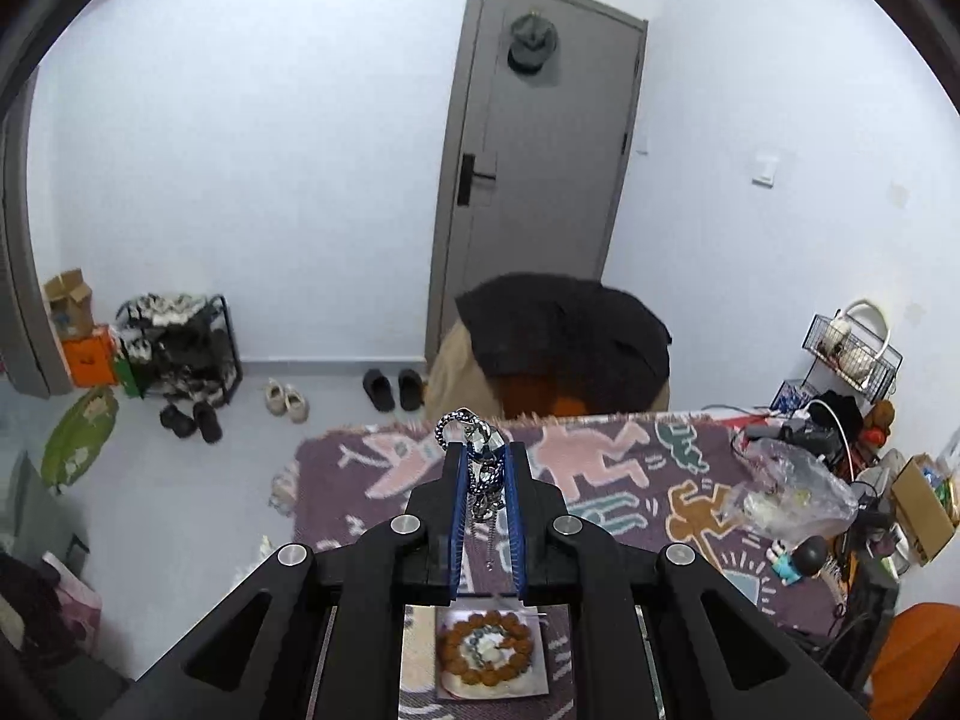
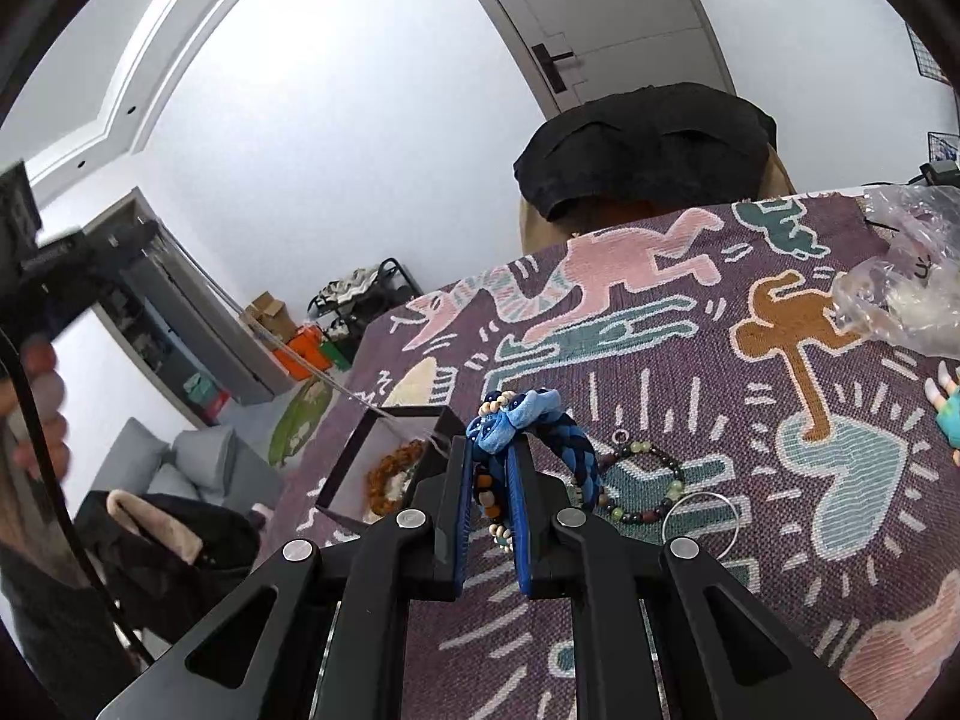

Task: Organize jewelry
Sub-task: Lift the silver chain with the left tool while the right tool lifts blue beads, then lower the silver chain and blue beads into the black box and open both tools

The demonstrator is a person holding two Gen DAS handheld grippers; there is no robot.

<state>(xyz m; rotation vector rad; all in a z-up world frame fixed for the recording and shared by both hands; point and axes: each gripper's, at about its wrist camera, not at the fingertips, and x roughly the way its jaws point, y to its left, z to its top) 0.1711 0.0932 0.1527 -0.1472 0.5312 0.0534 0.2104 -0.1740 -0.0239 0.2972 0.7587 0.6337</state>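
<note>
Two grippers, both clamped: left gripper (image 1: 485,468) pinching a silvery metal chain (image 1: 480,468); right gripper (image 2: 493,480) nipping a blue braided fabric band (image 2: 540,426) above woven tabletop (image 2: 660,372).

The tray (image 1: 543,654) shows only through the gap under the left gripper body; its side walls are covered. The chain's (image 1: 485,480) lower links blur between the pads. In the right view, the gripper hides part of the beaded bracelet (image 2: 489,504), and the frame edge crops the plastic bag (image 2: 906,294)

Home room, shoe rack (image 1: 180,348), door (image 1: 540,180), slippers (image 1: 393,389)
</note>
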